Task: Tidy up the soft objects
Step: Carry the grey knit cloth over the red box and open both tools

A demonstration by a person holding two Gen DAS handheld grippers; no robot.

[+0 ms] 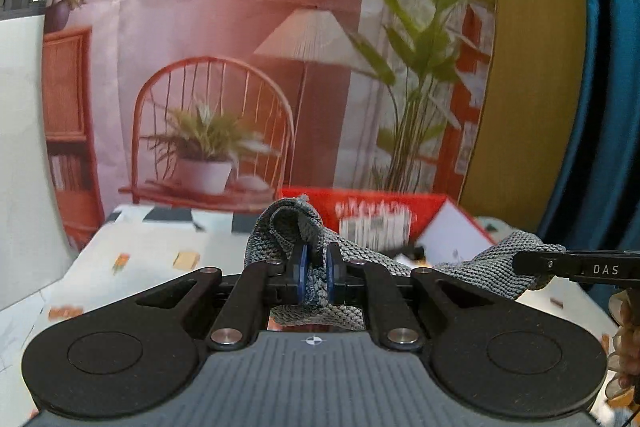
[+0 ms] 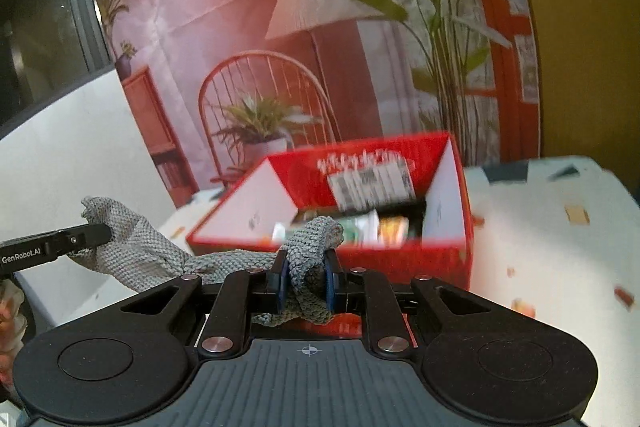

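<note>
both tongs (image 2: pixel 305 281) clamp grey knit cloth (image 2: pixel 160 251).

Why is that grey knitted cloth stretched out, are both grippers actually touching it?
Touching. Each wrist view shows its own blue pads pinching the grey knitted cloth: left gripper, right gripper.

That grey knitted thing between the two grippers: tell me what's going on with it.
A person is holding one grey knitted cloth with both handheld grippers. The left gripper is shut on one bunched end, and the right gripper is shut on the other, so the cloth hangs between them above the patterned table. An open red box with items inside sits just beyond. The cloth is not in the box.
</note>
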